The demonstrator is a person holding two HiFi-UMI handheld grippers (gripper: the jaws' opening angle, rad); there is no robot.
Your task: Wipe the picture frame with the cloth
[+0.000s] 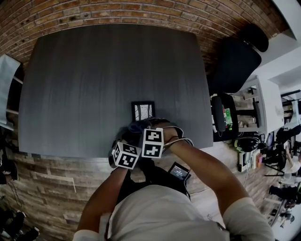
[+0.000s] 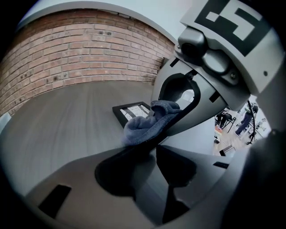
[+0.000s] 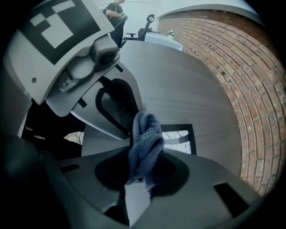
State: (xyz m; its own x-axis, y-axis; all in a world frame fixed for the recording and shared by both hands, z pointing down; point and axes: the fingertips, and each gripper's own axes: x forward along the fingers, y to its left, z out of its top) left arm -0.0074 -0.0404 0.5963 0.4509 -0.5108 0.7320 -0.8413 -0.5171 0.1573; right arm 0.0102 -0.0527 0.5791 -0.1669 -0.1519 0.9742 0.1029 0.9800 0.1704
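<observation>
Blue cloth held right by the picture frame (image 1: 143, 111)

The frame lies flat on the table (image 1: 94, 84). The right hand-held gripper (image 3: 139, 176) pinches the cloth (image 3: 145, 147) at the frame's near edge. The left hand-held gripper (image 2: 154, 154) is near the frame too, jaws spread and empty.

Dark grey counter (image 1: 94, 84) spreads out in front of me, with a brick wall (image 1: 117, 12) running along its far edge at twelve o'clock. At two o'clock I see a black office chair (image 1: 235, 61), then a cluttered white desk (image 1: 265, 108) at three. Pale plank floor (image 1: 42, 183) shows at eight o'clock.
</observation>
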